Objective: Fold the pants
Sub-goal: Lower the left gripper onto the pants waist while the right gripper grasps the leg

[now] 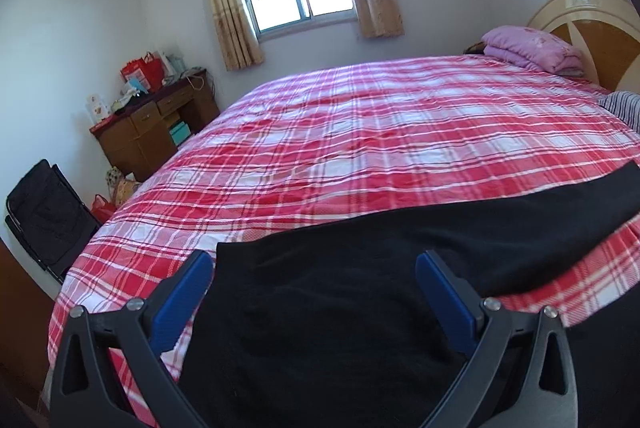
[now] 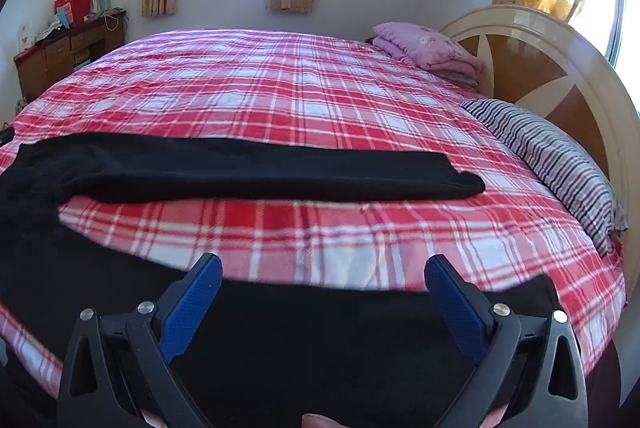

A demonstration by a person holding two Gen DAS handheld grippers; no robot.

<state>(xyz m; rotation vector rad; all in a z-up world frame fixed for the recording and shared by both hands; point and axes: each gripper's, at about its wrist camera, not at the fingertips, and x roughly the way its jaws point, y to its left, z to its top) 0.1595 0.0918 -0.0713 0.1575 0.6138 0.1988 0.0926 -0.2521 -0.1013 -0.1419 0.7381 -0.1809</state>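
Observation:
Black pants (image 2: 256,172) lie spread flat on the red plaid bed (image 2: 280,92). One leg stretches across the bed to the right; the other leg (image 2: 320,340) lies along the near edge under my right gripper. In the left wrist view the waist end of the pants (image 1: 320,308) lies below my left gripper (image 1: 314,264), which is open and empty just above the cloth. My right gripper (image 2: 324,268) is open and empty above the near leg.
A pink folded blanket (image 2: 428,48) and a striped pillow (image 2: 552,152) lie by the rounded headboard (image 2: 560,68) at the right. A wooden desk (image 1: 156,124) with bags stands at the far left wall. A black folding chair (image 1: 44,212) stands left of the bed.

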